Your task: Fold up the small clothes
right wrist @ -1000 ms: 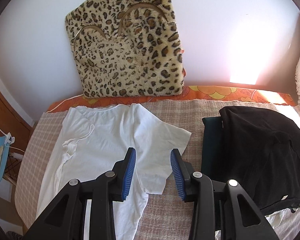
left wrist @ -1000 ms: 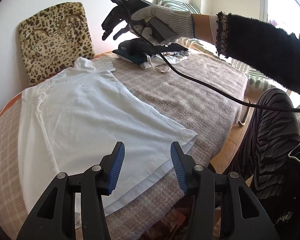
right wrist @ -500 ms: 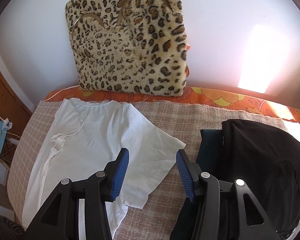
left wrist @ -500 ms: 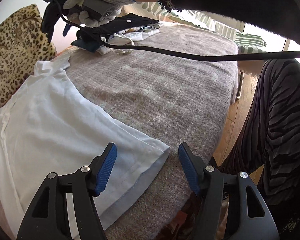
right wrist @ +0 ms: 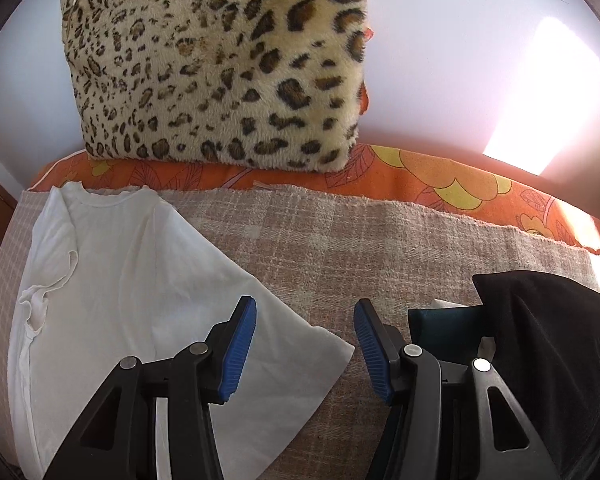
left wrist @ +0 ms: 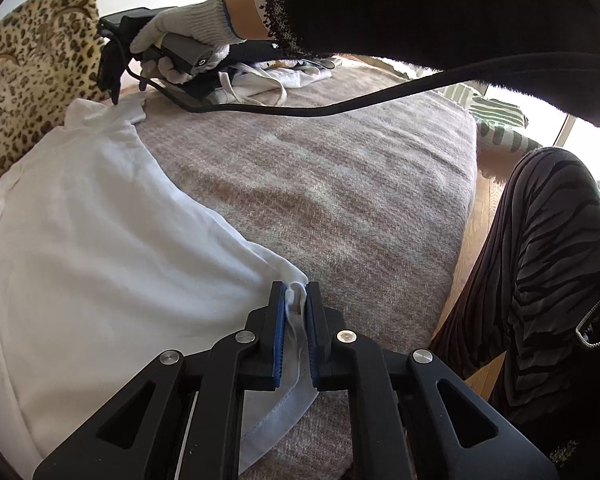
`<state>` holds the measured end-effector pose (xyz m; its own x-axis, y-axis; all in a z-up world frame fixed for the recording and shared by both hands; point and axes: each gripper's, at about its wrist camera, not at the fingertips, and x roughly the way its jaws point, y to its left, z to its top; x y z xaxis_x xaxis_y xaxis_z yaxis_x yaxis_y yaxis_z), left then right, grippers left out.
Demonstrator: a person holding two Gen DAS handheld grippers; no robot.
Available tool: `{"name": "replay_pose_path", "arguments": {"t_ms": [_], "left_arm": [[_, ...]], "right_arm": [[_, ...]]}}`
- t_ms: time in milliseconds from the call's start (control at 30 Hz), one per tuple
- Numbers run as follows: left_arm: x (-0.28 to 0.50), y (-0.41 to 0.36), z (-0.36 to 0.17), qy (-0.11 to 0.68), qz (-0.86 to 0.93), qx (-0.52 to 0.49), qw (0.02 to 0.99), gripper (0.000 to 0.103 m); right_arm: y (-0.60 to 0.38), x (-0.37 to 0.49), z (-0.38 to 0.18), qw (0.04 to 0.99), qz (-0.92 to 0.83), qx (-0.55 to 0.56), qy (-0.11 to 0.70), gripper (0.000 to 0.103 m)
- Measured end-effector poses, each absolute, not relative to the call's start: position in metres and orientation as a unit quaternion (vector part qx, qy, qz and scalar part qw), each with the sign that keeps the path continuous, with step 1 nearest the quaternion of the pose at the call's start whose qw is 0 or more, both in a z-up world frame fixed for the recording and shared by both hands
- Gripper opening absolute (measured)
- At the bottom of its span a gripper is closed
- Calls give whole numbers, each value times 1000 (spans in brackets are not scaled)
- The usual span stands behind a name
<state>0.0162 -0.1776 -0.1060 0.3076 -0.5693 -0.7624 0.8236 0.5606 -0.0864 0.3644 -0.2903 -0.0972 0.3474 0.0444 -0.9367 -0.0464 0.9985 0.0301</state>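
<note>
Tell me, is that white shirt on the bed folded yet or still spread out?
Spread out. The white shirt lies flat on the blanket, sleeve out to the side; only its bottom corner is bunched, pinched in the left gripper.

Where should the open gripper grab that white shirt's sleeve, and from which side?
Probably the sleeve's pointed tip, from above. It lies flat on the blanket right under the right gripper, whose jaws stand open over it and have just been opening. The left gripper already pinches the white shirt at its hem corner.
</note>
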Motion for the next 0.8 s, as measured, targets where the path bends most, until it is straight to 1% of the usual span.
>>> {"name": "replay_pose_path", "arguments": {"t_ms": [67,133,200,233,267,367,533,700,800], "left_arm": [[16,-176,-105,394,-439,156,793,7],[18,-174,-105,397,-438,144,793,7],[21,-171,-105,403,-437,132,793,7],[22,-169,-104,405,-436,126,793,6],[23,-167,-103,408,-434,119,794,6],[26,-156,-99,418,-426,88,798,6],[29,-137,-93,421,-410,48,808,6],[27,-134,-95,419,-406,41,811,6],[29,-129,-94,417,-401,36,815,6]], "right_arm": [[-289,369,-110,807,17,-16,590,59],[-287,367,-111,812,18,-23,583,59],[-286,364,-111,816,27,-20,577,42],[-284,360,-110,818,37,-18,573,18],[-281,357,-108,819,45,-22,572,2],[-268,349,-105,819,51,-47,569,1],[-267,341,-78,832,50,-28,552,1],[-274,344,-53,842,40,-3,537,1],[-265,344,-45,845,40,-6,534,1]]}}
